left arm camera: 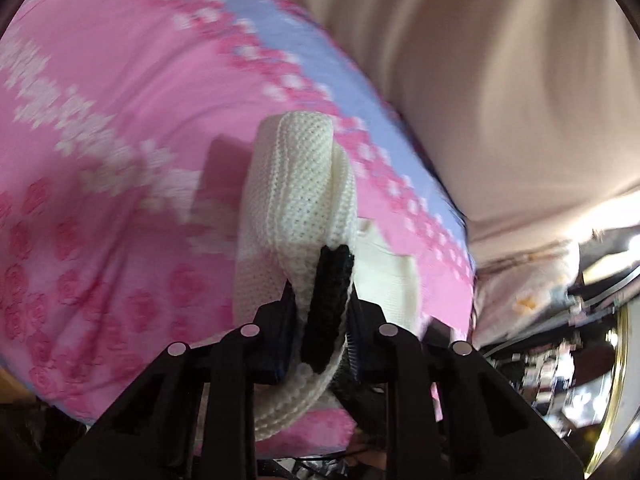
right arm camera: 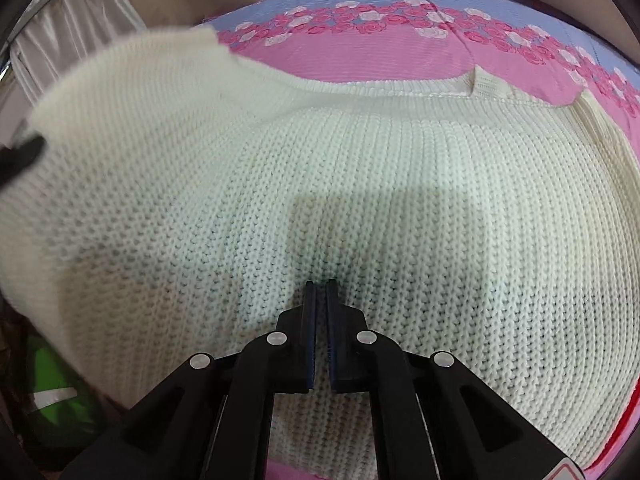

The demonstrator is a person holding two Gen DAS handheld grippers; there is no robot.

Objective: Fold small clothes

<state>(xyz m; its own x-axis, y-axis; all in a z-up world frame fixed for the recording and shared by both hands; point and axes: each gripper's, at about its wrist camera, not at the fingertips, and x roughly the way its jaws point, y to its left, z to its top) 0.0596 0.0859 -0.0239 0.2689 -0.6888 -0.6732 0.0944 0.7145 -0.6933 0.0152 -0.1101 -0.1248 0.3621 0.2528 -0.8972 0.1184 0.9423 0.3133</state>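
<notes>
A cream knitted sweater (right arm camera: 360,184) lies spread on a pink flowered bedsheet (right arm camera: 360,56). My right gripper (right arm camera: 321,286) is shut and empty, its tips pressed down on the middle of the sweater. My left gripper (left arm camera: 320,300) is shut on a bunched part of the sweater (left arm camera: 304,184) with a black trim (left arm camera: 330,296), lifted above the sheet (left arm camera: 120,120). In the right wrist view the left part of the sweater is raised and blurred, with the black trim (right arm camera: 24,152) at the far left edge.
A beige wall or curtain (left arm camera: 500,80) stands behind the bed. Cluttered dark objects (left arm camera: 560,340) lie beyond the bed's edge in the left wrist view. A green object (right arm camera: 56,392) sits at the lower left in the right wrist view.
</notes>
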